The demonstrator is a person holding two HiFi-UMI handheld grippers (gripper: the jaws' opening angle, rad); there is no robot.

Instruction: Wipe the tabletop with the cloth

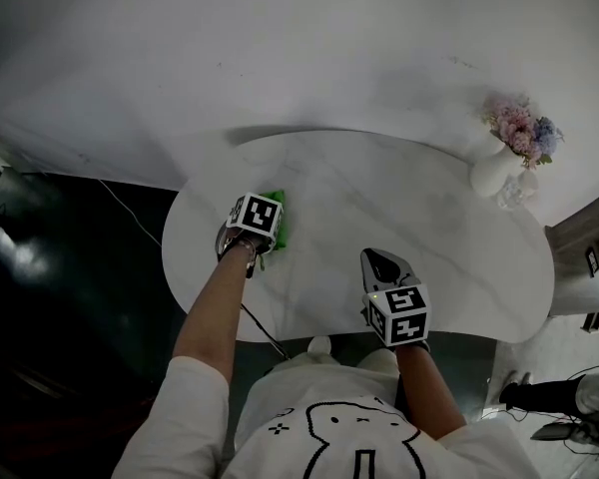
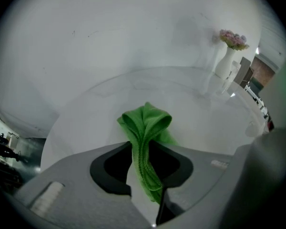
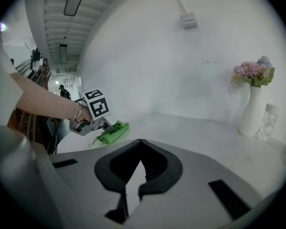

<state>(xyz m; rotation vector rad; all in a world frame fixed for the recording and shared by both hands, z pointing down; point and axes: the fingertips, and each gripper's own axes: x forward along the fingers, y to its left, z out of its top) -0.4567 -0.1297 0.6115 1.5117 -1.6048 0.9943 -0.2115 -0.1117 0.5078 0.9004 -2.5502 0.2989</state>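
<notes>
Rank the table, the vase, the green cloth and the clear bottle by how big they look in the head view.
1. table
2. vase and cloth: they look about alike, and the left claw hides part of the cloth, so I won't rank them.
3. clear bottle, smallest.

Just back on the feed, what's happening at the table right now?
A person holds a gripper in each hand over a white marble-look tabletop. The left tongs are shut on a bunched green cloth, which rests on the table's left part. The right tongs are shut and empty, near the front edge. A white vase of flowers stands at the far right.
</notes>
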